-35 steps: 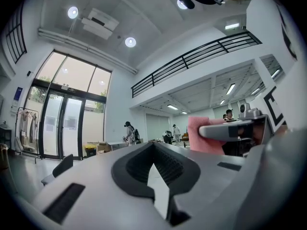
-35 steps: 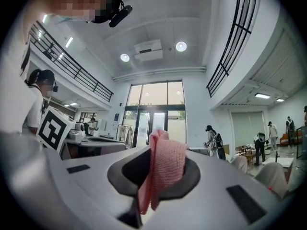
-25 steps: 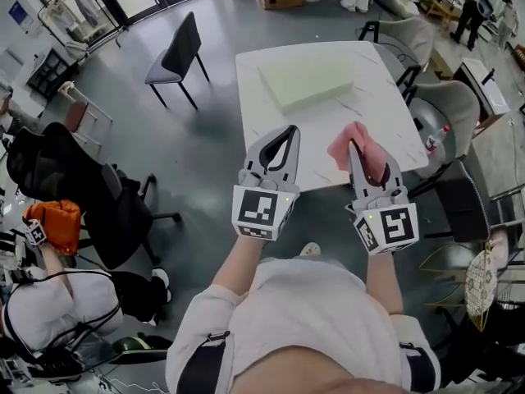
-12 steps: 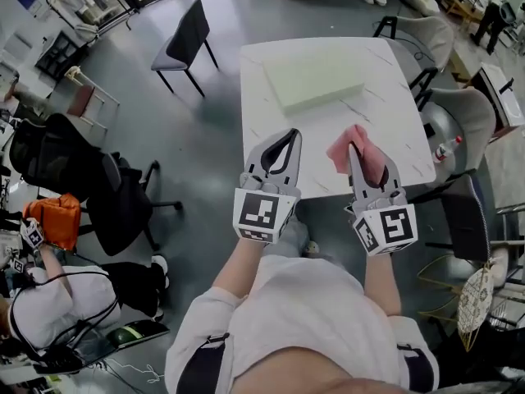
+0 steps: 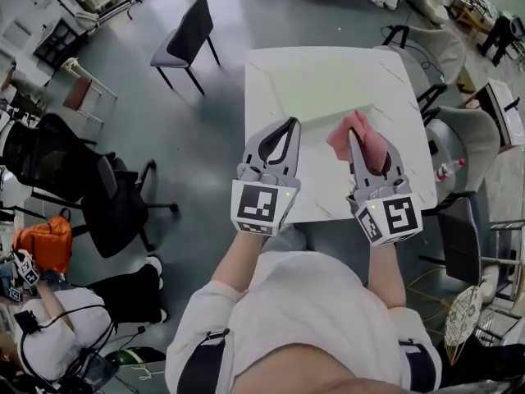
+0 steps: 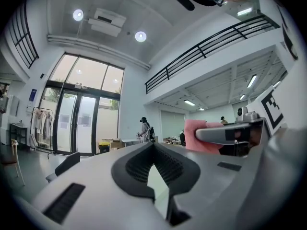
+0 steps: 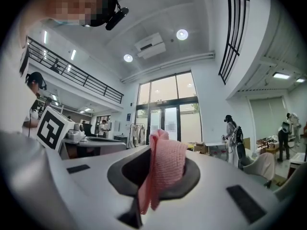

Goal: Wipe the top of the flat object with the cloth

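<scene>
Pink knitted cloth [image 5: 338, 140] was pinched in the right gripper [image 5: 354, 138], whose jaws were closed on it. In the right gripper view the cloth [image 7: 165, 169] stood up between the jaw tips [image 7: 158, 145] in a fold and hung down through the oval gap behind them. In the head view it was above the near right part of the white table [image 5: 320, 191], just at the near edge of the flat object [image 5: 324, 84]. Whether it touched that edge could not be told. The flat object, a pale green slab, lay flat on the far half of the table, turned a little askew to the table's sides, with nothing on top of it.

The left gripper [image 5: 290, 124] was held beside the right one over the table's near left part. Its jaws were drawn together at the tips [image 6: 153, 146] and it had hold of nothing. Its own view also caught the cloth [image 6: 195, 134] and the right gripper's jaw [image 6: 230, 133] off to the side.

Both grippers were held in front of a person in a white top. A black chair [image 5: 182, 41] stood on the grey floor off the table's far left corner, and dark office chairs [image 5: 115, 208] stood well apart to the left.
</scene>
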Demonstrator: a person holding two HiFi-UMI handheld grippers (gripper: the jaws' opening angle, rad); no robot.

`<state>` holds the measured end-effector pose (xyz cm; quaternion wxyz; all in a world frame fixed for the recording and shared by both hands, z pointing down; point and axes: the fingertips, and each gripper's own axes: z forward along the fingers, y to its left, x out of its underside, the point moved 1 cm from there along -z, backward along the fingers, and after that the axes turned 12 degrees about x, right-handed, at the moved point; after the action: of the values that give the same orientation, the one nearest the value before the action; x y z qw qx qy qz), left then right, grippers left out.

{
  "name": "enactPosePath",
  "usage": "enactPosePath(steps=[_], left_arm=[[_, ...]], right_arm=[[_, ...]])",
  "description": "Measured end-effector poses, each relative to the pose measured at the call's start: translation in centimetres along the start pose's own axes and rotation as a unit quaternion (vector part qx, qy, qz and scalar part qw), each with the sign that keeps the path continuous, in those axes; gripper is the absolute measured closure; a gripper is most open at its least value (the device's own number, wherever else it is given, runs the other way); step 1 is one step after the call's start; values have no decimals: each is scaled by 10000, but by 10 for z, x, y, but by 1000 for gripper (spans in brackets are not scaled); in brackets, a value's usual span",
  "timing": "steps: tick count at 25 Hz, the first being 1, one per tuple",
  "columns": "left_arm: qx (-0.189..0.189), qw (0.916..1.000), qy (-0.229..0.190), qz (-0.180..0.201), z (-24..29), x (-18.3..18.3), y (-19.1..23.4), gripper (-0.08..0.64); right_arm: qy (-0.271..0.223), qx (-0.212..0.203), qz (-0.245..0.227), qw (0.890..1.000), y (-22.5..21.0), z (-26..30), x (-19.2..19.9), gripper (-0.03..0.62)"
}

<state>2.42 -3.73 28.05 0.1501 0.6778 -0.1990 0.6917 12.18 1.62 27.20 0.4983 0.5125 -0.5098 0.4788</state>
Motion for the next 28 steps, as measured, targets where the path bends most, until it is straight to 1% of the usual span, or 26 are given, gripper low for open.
enactPosePath(steps=[5, 8, 13, 17, 20, 23, 28], left_arm=[[-44, 9998, -198, 56, 16, -7, 36, 546], [-90, 9998, -175, 44, 20, -1, 52, 545], [-285, 9994, -102, -168, 23, 13, 79, 546], [-514, 9983, -4, -284, 25, 23, 95, 546], [-752, 9965, 80, -357, 28, 29, 104, 545], [-981, 9943, 116, -392, 32, 30, 109, 545], [-1370, 9896, 191, -401, 36, 34, 111, 546]], right_arm=[[-86, -68, -219, 9997, 1, 41, -9, 561], [-94, -80, -276, 9995, 0, 57, -9, 561], [56, -168, -380, 9991, -1, 85, -2, 561], [163, -303, -398, 9986, -5, 108, 6, 561], [235, -450, -452, 9977, -10, 126, 10, 561], [250, -682, -581, 9957, -14, 145, 10, 561], [308, -1071, -589, 9920, -21, 171, 17, 561]])
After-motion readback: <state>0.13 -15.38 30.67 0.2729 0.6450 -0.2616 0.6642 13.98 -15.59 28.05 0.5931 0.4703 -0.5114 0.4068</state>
